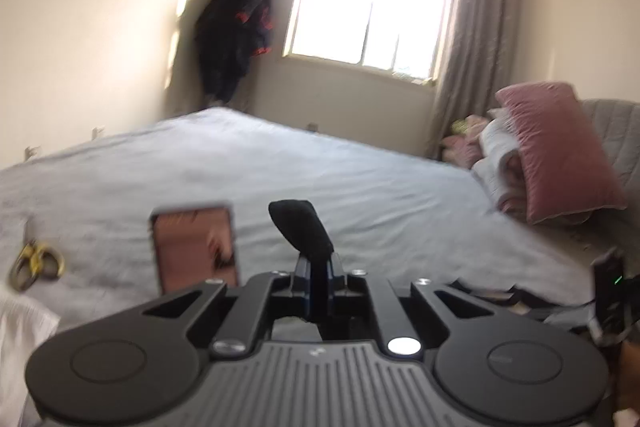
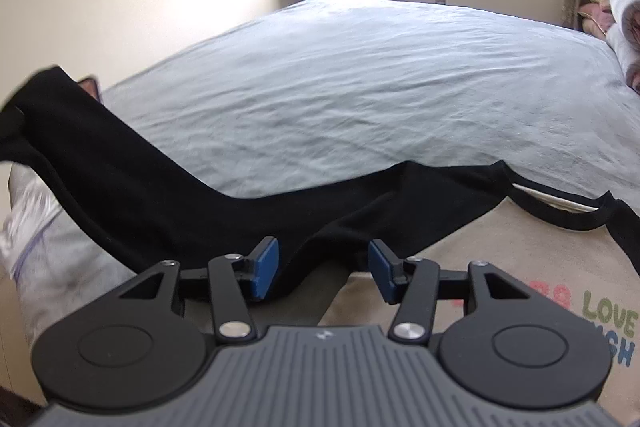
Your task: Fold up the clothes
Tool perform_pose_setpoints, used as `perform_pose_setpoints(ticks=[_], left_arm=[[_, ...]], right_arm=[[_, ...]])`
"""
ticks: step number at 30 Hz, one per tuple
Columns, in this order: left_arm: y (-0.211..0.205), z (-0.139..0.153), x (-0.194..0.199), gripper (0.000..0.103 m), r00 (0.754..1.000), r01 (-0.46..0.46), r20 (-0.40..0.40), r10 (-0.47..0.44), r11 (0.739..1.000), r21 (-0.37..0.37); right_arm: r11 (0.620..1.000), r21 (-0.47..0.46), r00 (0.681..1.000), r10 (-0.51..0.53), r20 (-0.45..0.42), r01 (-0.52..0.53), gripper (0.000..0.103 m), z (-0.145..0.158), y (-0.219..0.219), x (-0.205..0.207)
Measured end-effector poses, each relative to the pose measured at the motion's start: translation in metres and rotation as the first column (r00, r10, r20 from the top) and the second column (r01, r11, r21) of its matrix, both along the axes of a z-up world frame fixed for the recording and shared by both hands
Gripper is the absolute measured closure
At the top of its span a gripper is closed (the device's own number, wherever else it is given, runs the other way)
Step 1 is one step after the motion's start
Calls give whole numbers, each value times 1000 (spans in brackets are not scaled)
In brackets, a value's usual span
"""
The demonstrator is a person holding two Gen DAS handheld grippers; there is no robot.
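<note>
A black garment (image 2: 168,199) stretches from the upper left, where it is lifted, down across the near edge of the bed (image 2: 360,75). My left gripper (image 1: 318,267) is shut on a corner of it, and a black fold (image 1: 300,227) sticks up between the closed fingers. My right gripper (image 2: 323,269) is open with blue pads (image 2: 266,267) on either side of a black fold, not closed on it. A beige garment with coloured letters (image 2: 560,275) lies under the black one at the right.
A phone (image 1: 196,251) and yellow-handled scissors (image 1: 34,263) lie on the grey sheet at the left. Pink pillows and folded bedding (image 1: 556,155) are stacked at the right. Dark clothes (image 1: 236,31) hang in the far corner by the window. White cloth (image 1: 20,339) lies at the near left.
</note>
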State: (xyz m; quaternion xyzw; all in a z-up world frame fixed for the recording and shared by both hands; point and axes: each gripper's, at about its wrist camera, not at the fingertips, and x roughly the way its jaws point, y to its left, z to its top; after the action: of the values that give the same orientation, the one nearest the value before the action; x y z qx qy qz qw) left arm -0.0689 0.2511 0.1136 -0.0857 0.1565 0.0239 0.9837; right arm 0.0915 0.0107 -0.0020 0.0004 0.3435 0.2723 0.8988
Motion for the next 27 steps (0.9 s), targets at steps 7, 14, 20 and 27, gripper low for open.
perform_pose_setpoints(ticks=[7,14,20,27], left_arm=[[22,39,68,96,999,-27,-36,29,997,66],[52,44,93,96,993,-104,-45,105,994,30],[41,45,101,96,981,-154,-104,164,984,94],[46,48,108,96,971,-162,-152,185,975,154]], right_arm=[[994,92,992,-45,-114,56,82,-25,4,48],[988,153,967,35,-252,4,89,-68,52,66],[969,245,967,76,-242,-15,83,-51,63,78],[998,52,995,24,-95,-19,52,-36,54,109]])
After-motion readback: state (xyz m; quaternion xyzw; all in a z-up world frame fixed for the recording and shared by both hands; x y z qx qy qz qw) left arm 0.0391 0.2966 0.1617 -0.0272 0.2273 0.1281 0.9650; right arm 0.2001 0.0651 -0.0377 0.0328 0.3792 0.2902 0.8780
